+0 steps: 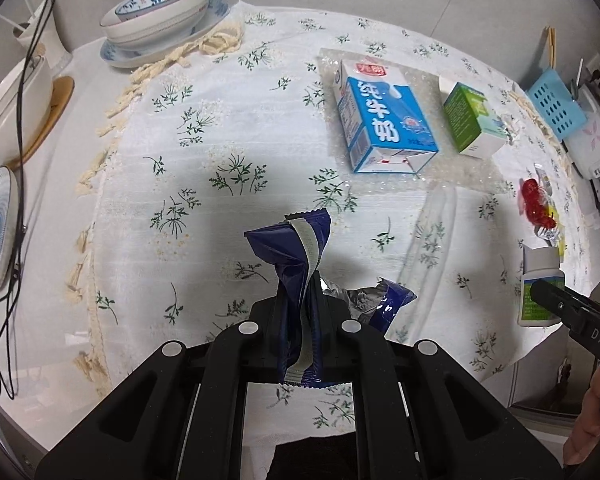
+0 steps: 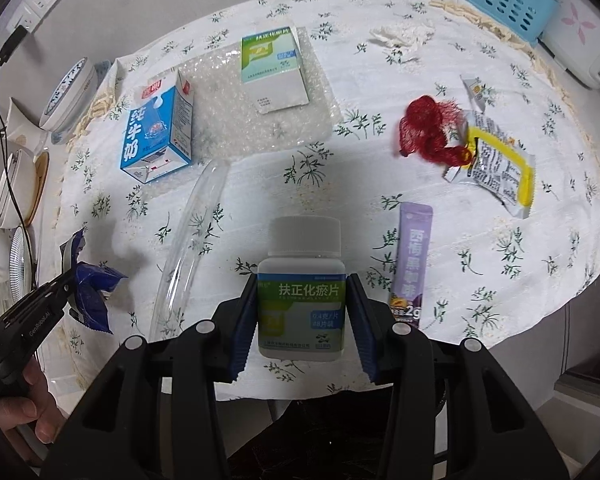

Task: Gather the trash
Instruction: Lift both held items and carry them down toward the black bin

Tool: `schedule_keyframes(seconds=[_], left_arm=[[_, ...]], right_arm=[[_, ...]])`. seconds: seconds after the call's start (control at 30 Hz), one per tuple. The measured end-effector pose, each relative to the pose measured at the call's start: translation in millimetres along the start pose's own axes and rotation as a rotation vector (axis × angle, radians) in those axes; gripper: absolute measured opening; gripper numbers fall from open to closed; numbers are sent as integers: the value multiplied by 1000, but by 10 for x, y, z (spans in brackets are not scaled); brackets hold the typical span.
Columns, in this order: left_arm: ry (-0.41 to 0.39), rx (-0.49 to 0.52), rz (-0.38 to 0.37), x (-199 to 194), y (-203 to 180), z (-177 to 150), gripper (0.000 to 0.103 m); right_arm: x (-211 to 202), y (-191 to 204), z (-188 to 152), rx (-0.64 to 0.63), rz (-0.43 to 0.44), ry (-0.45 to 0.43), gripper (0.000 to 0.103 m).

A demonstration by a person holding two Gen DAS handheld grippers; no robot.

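**Two items of trash in the tongs, remainder on the cloth**

Left gripper [image 1: 300, 312]: clamped tight on a dark blue foil wrapper [image 1: 296, 256]. Wrapper crumpled, standing up between the pads, torn silver-lined end trailing off to one side. Seen also from the right wrist view, pinched in the tip of the tongs and clear of the floral tablecloth [image 2: 340, 184].

Right gripper [image 2: 302, 312]: closed partway on a white pill bottle [image 2: 302, 300]. Blue pads pressed against both sides of the green-and-white label; white cap pointing away from the camera. Bottle held above the cloth near the table's front edge.

Lying on the cloth, untouched:
- blue milk carton [image 1: 384, 120], on its side, resting on a sheet of bubble wrap [image 2: 260, 120];
- green medicine box [image 1: 470, 120], on the same sheet, just beside the carton;
- clear plastic tube [image 2: 192, 248], between the two grippers;
- purple sachet [image 2: 410, 264], just beside the right-hand pad;
- red mesh net [image 2: 428, 128], touching a yellow-and-white snack wrapper [image 2: 496, 164];
- crumpled white tissue [image 2: 400, 40], towards the far edge.

Off the cloth: stacked patterned bowls [image 1: 160, 12] on a plate at the far left corner; blue perforated basket [image 2: 508, 0] at the far right corner. Part of a hand [image 2: 20, 404] visible on the left handle.
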State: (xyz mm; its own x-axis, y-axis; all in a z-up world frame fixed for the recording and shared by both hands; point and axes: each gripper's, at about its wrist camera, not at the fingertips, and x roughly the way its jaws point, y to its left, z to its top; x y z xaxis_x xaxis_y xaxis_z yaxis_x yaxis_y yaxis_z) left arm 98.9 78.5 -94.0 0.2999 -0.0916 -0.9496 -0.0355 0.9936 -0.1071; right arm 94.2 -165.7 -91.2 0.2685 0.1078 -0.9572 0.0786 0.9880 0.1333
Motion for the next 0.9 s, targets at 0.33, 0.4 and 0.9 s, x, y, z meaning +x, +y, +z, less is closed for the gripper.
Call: schedule_keyframes(seconds=[0.33, 0.4, 0.9], left_arm=[[-48, -17, 0, -333, -263, -278, 8], [-53, -20, -8, -388, -325, -336, 8], [-96, -7, -26, -678, -798, -715, 8]], right_arm=[[-329, -161, -106, -57, 14, -87, 41], [-396, -212, -136, -65, 23, -101, 41], [-772, -561, -436, -117, 42, -201, 41]])
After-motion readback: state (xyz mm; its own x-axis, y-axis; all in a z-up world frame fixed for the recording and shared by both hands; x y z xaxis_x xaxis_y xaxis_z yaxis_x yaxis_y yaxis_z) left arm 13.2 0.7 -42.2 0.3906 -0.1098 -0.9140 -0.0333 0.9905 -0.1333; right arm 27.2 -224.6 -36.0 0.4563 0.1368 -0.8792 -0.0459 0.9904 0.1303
